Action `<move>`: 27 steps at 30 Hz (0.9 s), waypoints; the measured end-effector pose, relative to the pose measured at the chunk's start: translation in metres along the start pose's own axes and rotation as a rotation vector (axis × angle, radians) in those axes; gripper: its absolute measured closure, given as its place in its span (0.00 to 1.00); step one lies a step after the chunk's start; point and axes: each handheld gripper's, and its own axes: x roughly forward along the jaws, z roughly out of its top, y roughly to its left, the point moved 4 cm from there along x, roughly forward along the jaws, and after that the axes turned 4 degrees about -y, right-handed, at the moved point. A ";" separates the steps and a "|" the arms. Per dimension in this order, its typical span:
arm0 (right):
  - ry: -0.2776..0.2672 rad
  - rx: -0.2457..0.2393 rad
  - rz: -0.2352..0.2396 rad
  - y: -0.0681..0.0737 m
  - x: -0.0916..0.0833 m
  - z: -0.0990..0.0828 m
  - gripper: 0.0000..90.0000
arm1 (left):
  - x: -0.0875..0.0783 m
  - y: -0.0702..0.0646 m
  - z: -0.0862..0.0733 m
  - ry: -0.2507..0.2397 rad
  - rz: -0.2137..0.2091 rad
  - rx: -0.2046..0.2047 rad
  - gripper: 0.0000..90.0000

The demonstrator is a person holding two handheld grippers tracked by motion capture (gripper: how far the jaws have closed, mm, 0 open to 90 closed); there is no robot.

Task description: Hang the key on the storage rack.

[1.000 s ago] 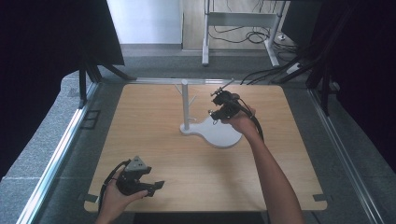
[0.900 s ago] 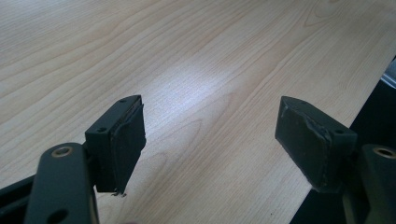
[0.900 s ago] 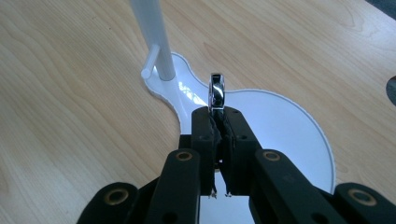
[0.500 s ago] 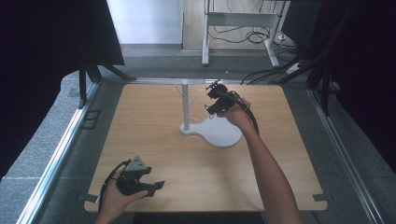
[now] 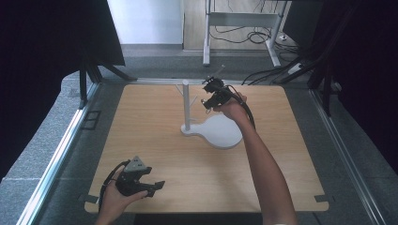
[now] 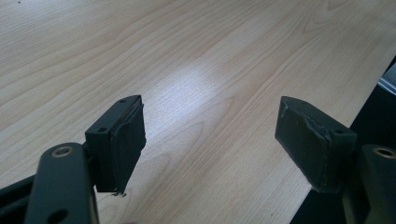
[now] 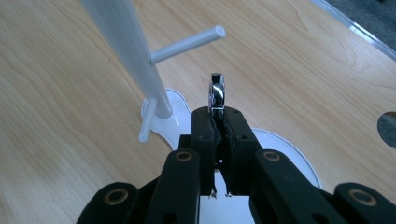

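You get soft, even light on the pale wooden tabletop (image 5: 155,140) in the high view, with dark surroundings at both sides and weak shadows. Your left gripper view has a broad white sheen on the wood grain. In your right gripper view, the small shiny chrome ring (image 7: 217,91) glints, and the white post (image 7: 126,51) blurs up close.

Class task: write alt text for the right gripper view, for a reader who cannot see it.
The right gripper, its two black jaws shut, pinches a small shiny metal ring held edge-on near a white stand. The stand's slanting post has thin pegs sticking out, and its flat white base lies on a light wooden table.
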 end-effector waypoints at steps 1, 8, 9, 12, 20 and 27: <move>0.001 0.002 0.000 0.000 0.000 0.001 0.93 | 0.000 0.000 0.000 -0.001 0.000 -0.002 0.28; 0.010 -0.003 -0.018 -0.003 0.005 0.011 0.93 | 0.003 -0.003 0.000 0.006 -0.007 0.005 0.28; 0.009 -0.003 -0.022 -0.003 0.006 0.012 0.93 | 0.003 -0.003 0.001 0.010 -0.007 0.010 0.28; 0.012 -0.010 -0.031 -0.003 0.007 0.014 0.93 | 0.004 -0.003 0.000 0.012 -0.008 0.009 0.28; 0.015 -0.004 -0.042 -0.007 0.013 0.023 0.93 | 0.002 -0.002 0.000 0.008 -0.008 0.005 0.28; 0.012 -0.012 -0.053 -0.004 0.019 0.027 0.93 | 0.002 -0.002 0.000 0.007 -0.011 0.006 0.28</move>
